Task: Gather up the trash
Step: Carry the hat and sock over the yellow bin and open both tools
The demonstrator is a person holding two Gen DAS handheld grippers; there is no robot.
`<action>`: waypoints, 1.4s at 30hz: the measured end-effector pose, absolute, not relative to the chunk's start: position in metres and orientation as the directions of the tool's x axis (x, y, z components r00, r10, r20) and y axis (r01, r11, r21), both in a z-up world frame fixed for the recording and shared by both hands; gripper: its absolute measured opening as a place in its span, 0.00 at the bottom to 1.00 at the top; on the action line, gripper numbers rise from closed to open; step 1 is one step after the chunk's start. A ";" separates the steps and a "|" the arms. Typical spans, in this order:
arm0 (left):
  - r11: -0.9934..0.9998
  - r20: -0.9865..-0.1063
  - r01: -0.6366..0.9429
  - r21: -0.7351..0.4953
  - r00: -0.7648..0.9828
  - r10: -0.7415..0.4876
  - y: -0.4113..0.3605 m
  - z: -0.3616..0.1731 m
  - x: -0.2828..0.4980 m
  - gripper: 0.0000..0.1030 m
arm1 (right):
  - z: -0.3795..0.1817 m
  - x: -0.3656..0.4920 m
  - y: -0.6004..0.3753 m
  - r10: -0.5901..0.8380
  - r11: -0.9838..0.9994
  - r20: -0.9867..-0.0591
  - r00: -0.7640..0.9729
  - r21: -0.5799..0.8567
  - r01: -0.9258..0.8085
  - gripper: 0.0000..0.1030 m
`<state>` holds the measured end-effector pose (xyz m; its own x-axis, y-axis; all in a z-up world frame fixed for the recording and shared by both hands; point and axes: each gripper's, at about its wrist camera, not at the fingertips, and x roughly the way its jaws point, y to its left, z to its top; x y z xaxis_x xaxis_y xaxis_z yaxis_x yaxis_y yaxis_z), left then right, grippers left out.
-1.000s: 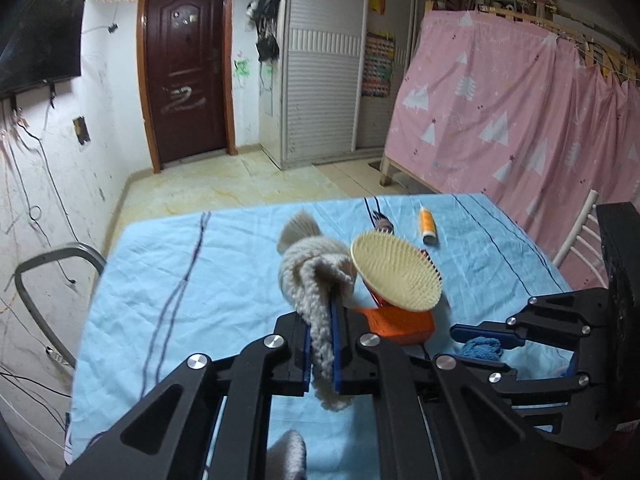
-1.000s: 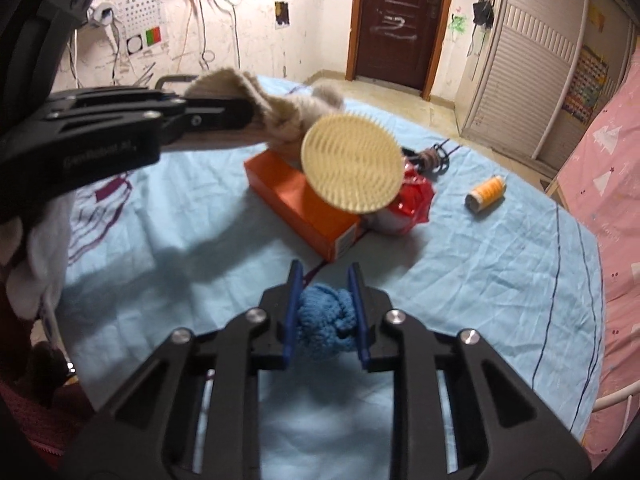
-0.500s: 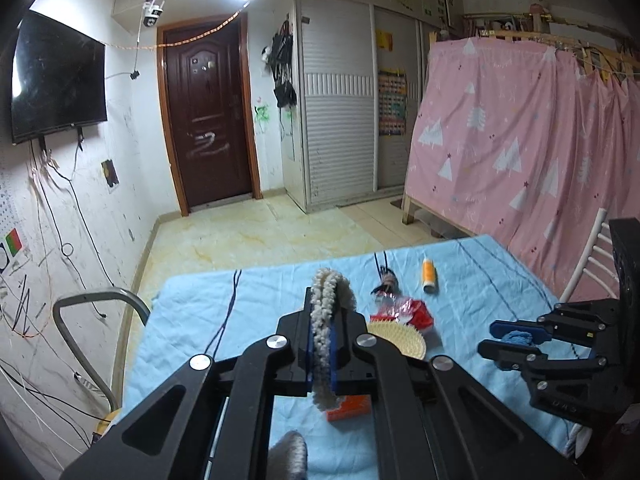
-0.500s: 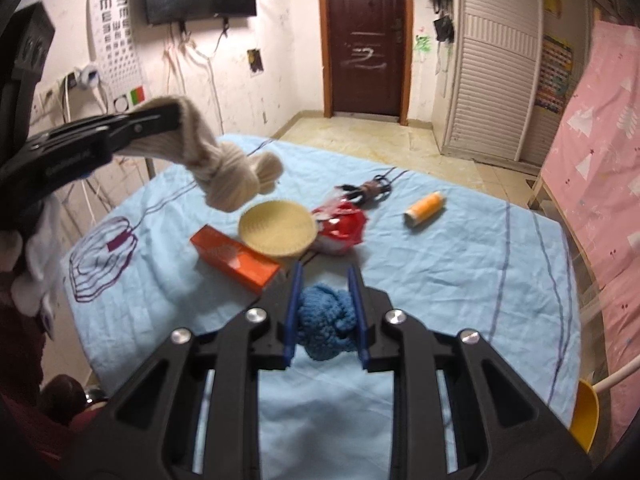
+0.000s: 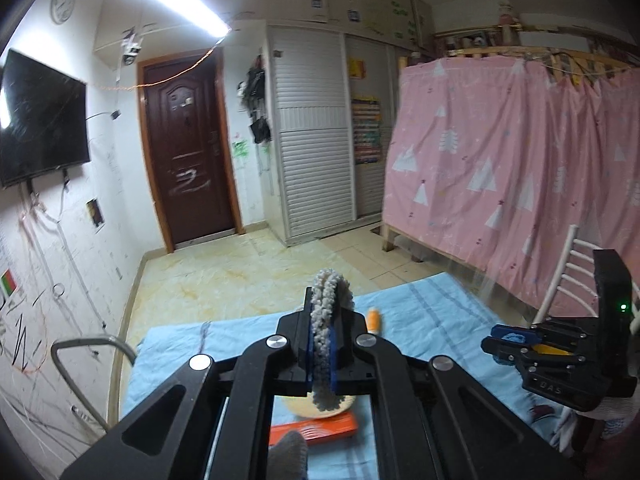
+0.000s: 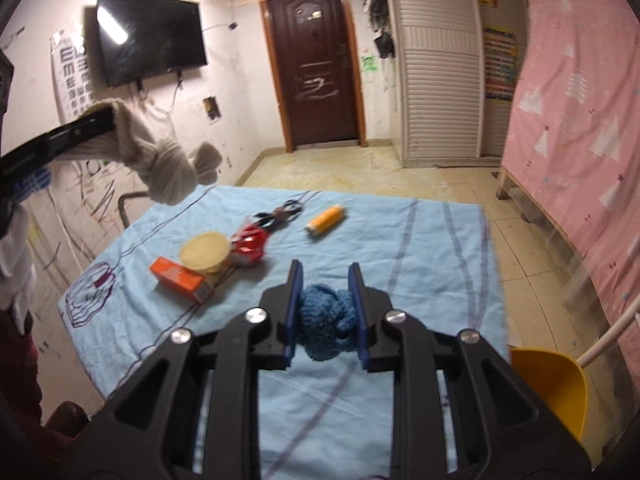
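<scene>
So both tongs are carrying something right now: the left tongs [image 5: 321, 350] are pinching a cream knitted sock [image 5: 326, 344] with a knot in it, dangling high above the worktop [image 6: 420, 236], and the right tongs [image 6: 325, 316] are squeezing a blue knitted ball [image 6: 326, 326] between the blue pads. Everything else is sitting on the blue cloth: an orange box [image 6: 178, 279] with a round straw-coloured disc [image 6: 205, 256] leaning on it, a red wrapper [image 6: 250, 242] touching the disc, a dark tangle of cord [image 6: 282, 212] just behind that, and an orange bottle [image 6: 325, 219] lying on its side a bit apart. A yellow bin or scoop [image 6: 550, 388] is peeking in at the worktop's near right corner, which I'm guessing is where the stuff is going. What I'm worrying about: the sock is hanging long and swinging, so its knotted end could be catching the disc or wrapper and dragging them off the edge. Also the blue ball is squishy, so it could be slipping out before reaching the bin.
</scene>
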<state>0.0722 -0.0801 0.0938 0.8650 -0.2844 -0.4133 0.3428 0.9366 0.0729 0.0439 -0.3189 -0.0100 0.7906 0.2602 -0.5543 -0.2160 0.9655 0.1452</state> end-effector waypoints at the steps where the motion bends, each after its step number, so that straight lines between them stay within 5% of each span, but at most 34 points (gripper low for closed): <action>1: 0.930 -0.412 0.358 0.079 0.861 -0.297 -0.091 0.096 0.070 0.00 | -0.010 0.042 -0.326 0.254 0.967 -0.549 0.796 0.150 -0.205 0.21; 27: 0.735 -0.484 0.663 0.141 0.694 -0.533 -0.323 0.074 0.021 0.00 | -0.053 -0.005 -0.527 -0.011 0.952 -0.547 0.837 0.251 0.177 0.22; 29: 0.720 -0.491 0.679 0.142 0.680 -0.545 -0.337 0.069 0.019 0.00 | -0.058 -0.006 -0.536 -0.016 0.943 -0.550 0.835 0.270 0.196 0.25; 32: 0.702 -0.508 0.700 0.131 0.655 -0.559 -0.356 0.063 0.020 0.00 | -0.063 -0.009 -0.550 -0.026 0.925 -0.547 0.837 0.304 0.227 0.45; 39: 0.658 -0.539 0.743 0.124 0.607 -0.584 -0.388 0.041 0.015 0.00 | -0.061 -0.018 -0.572 -0.048 0.896 -0.523 0.851 0.354 0.268 0.46; 42: 0.641 -0.544 0.759 0.113 0.588 -0.599 -0.397 0.035 0.012 0.00 | -0.058 -0.024 -0.580 -0.061 0.878 -0.504 0.861 0.383 0.286 0.56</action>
<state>0.0122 -0.3968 0.0352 0.5878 -0.5991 -0.5437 0.7588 0.6414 0.1134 -0.0239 -0.5801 -0.0579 0.8615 -0.0610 -0.5042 0.2862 0.8783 0.3829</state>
